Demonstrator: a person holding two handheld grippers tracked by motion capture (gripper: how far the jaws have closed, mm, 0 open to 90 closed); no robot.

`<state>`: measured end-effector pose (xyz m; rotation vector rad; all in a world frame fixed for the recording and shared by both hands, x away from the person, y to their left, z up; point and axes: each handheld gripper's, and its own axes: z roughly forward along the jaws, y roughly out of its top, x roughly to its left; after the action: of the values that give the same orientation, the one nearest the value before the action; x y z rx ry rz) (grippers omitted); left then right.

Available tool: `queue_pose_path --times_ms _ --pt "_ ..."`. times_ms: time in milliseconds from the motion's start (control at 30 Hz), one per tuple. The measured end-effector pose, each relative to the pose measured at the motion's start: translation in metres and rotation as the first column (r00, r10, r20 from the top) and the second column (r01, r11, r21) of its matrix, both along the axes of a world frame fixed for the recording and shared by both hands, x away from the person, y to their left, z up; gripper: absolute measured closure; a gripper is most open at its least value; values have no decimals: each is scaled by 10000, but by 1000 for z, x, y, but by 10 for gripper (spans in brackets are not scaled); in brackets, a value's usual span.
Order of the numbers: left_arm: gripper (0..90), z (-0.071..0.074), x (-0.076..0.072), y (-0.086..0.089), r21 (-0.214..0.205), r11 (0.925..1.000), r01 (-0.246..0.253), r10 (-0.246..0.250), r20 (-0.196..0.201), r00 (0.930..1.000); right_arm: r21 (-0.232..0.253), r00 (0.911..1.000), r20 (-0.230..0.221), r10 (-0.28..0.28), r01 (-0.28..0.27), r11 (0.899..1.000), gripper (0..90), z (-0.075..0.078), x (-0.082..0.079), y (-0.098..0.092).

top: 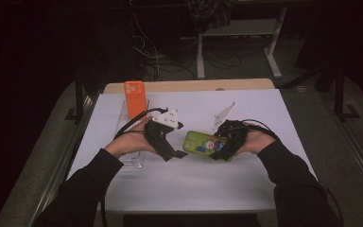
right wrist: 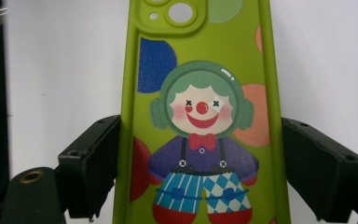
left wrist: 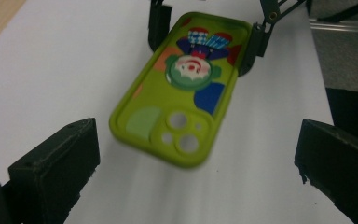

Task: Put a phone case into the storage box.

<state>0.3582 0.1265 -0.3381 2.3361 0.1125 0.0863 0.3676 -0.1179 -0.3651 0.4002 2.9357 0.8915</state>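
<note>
Right gripper clamps the green case by its long edges, one black jaw pressed on each side, near the case's bottom end. In the right gripper view the case runs straight up between the jaws, clown print facing the camera, camera cutouts at the far end. In the left gripper view the case looks raised off the white sheet, far end pinched by the right gripper, camera end pointing toward the left jaws.

Left gripper is open, jaws spread wide with nothing between them; the case's camera end sits just ahead of them, not touching. In the high view its tips point at the case's left end, just beside it.

Case lies near the middle of the sheet, between the two hands. Orange phone stands upright at the back left, in a clear stand that runs along the sheet's left side, well apart from the case. Wooden table edge shows behind the sheet.
</note>
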Motion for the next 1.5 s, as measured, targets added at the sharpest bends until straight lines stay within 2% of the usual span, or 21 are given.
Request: queue_pose_path --times_ms 33,133,167,300,333,433,467,567,633,667,767,867,1100,1133,1233,1300,1367,1500 --pt "0 -1 1 -1 119 9998 169 -170 101 9998 -6 9998 0 222 -222 9998 152 0 -1 4" --pt "0 -6 2 -4 378 9985 396 -398 54 9992 -109 9966 -94 818 -819 9966 152 2 -3 17" --pt "0 -8 2 -5 458 9979 455 -453 -60 9990 -148 9957 -31 924 -924 9956 152 4 -4 20" --pt "0 -16 2 -10 755 9937 834 -828 -108 9965 -177 9900 -72 1410 -1411 9898 152 9 -7 33" --pt "0 -17 1 -11 862 9932 785 -771 -202 9968 -206 9887 -68 1500 -1501 9885 152 10 -8 36" --pt "0 -21 0 -14 892 9916 936 -926 -153 9956 -229 9853 10 1706 -1705 9851 152 13 -9 43" --pt "0 -22 -1 -14 933 9916 896 -870 -323 9957 -217 9850 -23 1724 -1724 9848 152 14 -9 44" --pt "0 -24 -1 -14 965 9901 1017 -979 -434 9943 -192 9830 -18 1836 -1836 9828 152 17 -9 46" --pt "56 -25 -1 -14 1035 9896 1003 -968 -386 9946 -193 9814 -26 1922 -1922 9812 152 17 -9 48" --pt "67 -25 -1 -14 1161 9869 1120 -1084 -365 9934 -182 9807 -22 1955 -1956 9805 152 18 -9 48" --pt "104 -25 0 -14 1172 9855 1224 -1180 -432 9921 -144 9790 -49 2037 -2038 9789 152 18 -9 50" --pt "137 -25 0 -14 1121 9856 1264 -1209 -549 9911 -159 9791 36 2034 -2033 9790 152 19 -9 50" --pt "153 -26 0 -16 1119 9850 1313 -1230 -778 9893 -207 9767 -92 2145 -2147 9765 151 18 -8 49" --pt "155 -26 0 -16 1113 9850 1315 -1235 -767 9894 -103 9761 -177 2166 -2168 9762 149 18 -8 48" --pt "159 -27 -2 -16 958 9884 1175 -1103 -773 9909 -64 9767 60 2145 -2145 9767 143 17 -9 46" --pt "160 -27 -2 -15 811 9911 1057 -981 -923 9909 225 9804 26 1972 -1972 9801 120 17 -9 43" --pt "160 -28 -2 -14 805 9928 889 -816 -900 9926 489 9841 221 1761 -1770 9830 46 16 -10 40" --pt "160 -30 -3 -11 798 9956 501 -434 -835 9956 861 9942 272 1041 -1061 9906 8 14 -10 27"
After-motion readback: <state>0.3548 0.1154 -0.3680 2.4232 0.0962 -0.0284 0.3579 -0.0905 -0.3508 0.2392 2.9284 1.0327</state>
